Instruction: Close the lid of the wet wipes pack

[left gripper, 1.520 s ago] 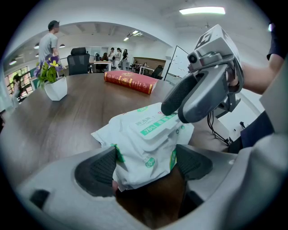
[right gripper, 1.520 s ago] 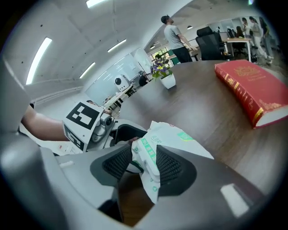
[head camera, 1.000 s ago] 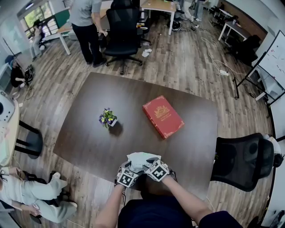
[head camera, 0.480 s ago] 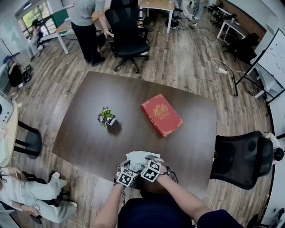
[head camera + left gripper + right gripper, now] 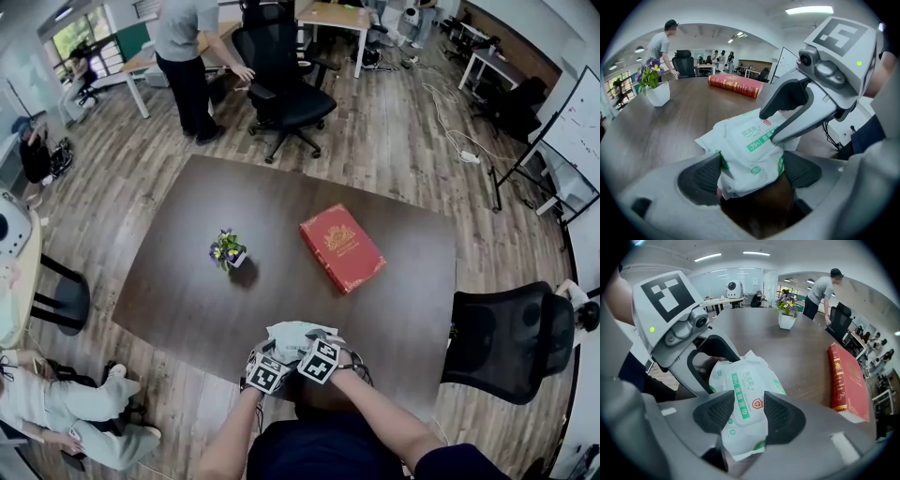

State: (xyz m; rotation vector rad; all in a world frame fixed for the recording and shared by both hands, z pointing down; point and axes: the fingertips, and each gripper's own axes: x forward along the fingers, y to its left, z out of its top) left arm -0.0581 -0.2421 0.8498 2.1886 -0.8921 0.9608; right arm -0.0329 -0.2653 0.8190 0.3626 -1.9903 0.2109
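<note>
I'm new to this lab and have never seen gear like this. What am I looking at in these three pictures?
There is no robot: a person holds a two-fingered gripper in each hand, and the patterned cubes belong to them. The head view looks down from the person's head onto a dark table with a red book, a potted flower and, at the near edge, a wet wipes pack. The other two views come from cameras riding on each gripper. The left gripper is pinched shut on one end of the pack. The fingers of the right gripper have just been opening; they stand slightly apart with the pack's lid between them, seemingly not squeezing it.
</note>
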